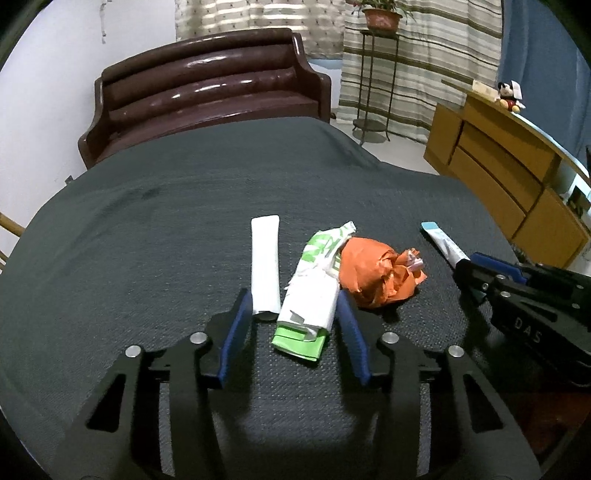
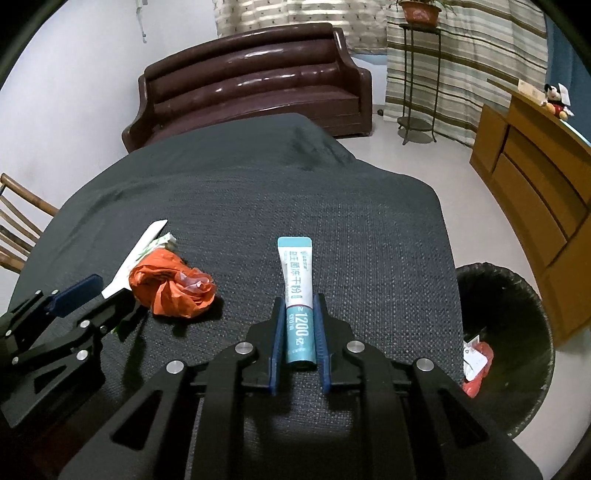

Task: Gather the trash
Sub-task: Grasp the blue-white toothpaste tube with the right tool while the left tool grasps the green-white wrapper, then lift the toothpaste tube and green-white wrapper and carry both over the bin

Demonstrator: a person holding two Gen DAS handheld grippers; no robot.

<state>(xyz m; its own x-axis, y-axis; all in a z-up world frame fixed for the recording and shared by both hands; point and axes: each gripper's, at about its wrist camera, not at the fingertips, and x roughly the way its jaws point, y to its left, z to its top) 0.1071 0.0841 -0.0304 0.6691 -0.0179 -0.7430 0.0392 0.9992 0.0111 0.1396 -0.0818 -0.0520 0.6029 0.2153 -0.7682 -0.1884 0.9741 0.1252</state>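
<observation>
Right gripper is pinching the teal sachet at lower centre; it is best lifting straight before swinging to the black bin at lower right. Left gripper is straddling the green-white wrapper, fingers partly spread, white stick pack just beside—it needs centring on the wrapper alone.

Four pieces of trash lie on the dark-covered desk: one white sachet, one green-and-white wrapper, one crumpled orange bag and one teal-and-white tube. Two grippers show, the left gripper and the right gripper. One black mesh bin stands on the floor, with one red-and-white scrap seen inside. Beyond are one brown sofa, one potted plant on one metal stand, one wooden cabinet and one plush toy.
</observation>
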